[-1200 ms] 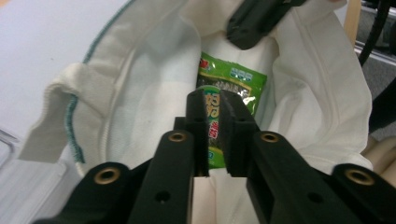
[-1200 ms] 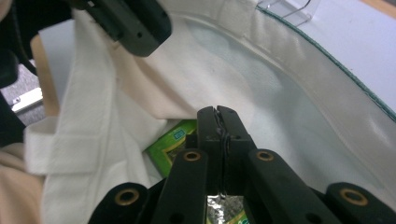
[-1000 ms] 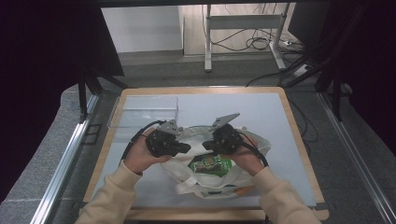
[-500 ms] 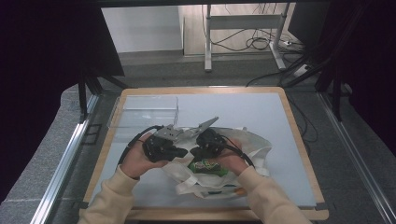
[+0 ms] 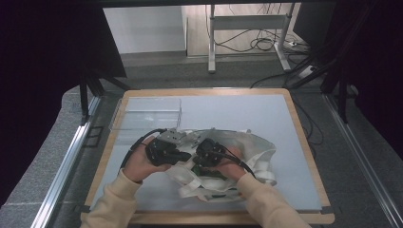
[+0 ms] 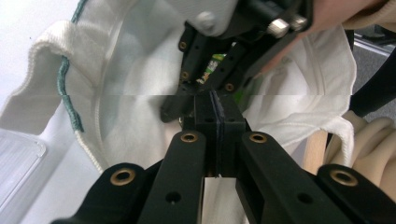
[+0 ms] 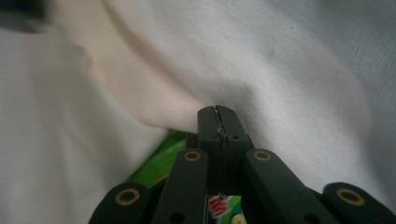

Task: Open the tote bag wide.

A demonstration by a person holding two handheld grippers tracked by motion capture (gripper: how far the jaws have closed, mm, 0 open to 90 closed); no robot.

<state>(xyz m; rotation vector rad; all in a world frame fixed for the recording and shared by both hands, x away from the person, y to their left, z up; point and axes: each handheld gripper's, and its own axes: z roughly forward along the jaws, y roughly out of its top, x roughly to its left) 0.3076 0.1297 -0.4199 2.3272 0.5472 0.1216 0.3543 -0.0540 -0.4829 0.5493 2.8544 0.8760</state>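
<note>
You work at a wood-edged table (image 5: 304, 137) with a pale blue top; beyond it lie grey floor (image 5: 190, 71), a metal desk frame (image 5: 247, 28), tangled cables (image 5: 266, 45) and dark curtains (image 5: 43, 57).

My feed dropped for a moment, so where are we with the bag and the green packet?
Done: the green packet already lies inside the white cloth bag on the table. In hand: both grippers are at the bag's mouth, the left gripper shut on its rim, the right gripper shut and down inside against the cloth. Left: letting go and drawing both hands out. The clear box stands empty.
</note>
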